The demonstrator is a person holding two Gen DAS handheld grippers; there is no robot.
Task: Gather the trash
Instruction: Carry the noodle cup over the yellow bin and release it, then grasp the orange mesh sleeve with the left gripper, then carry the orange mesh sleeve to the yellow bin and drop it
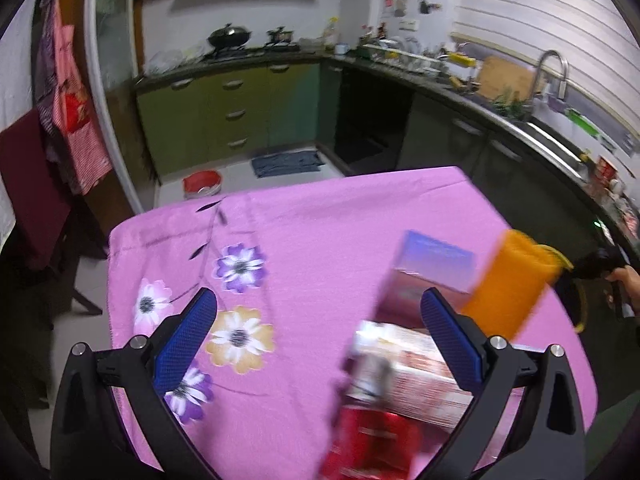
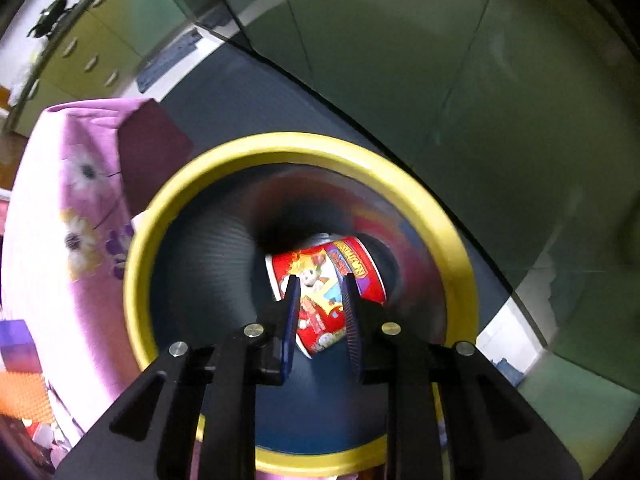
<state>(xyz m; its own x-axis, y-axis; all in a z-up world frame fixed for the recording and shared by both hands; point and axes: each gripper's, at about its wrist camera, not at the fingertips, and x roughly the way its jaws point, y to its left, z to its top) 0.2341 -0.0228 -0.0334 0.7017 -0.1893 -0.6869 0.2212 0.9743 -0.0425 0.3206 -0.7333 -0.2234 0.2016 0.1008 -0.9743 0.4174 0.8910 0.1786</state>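
Note:
In the right wrist view my right gripper hangs over a yellow-rimmed bin beside the table. A red printed paper cup lies tilted between or just below its narrowly parted fingers; whether they touch it is unclear. In the left wrist view my left gripper is open and empty above the pink flowered tablecloth. Between and ahead of its fingers lie blurred trash items: a red-and-white packet, a red pack, a purple box and an orange object.
The right gripper's handle and the hand holding it show at the right edge. A red bucket and a blue mat lie on the kitchen floor beyond the table. Green cabinets and a counter with sink surround it.

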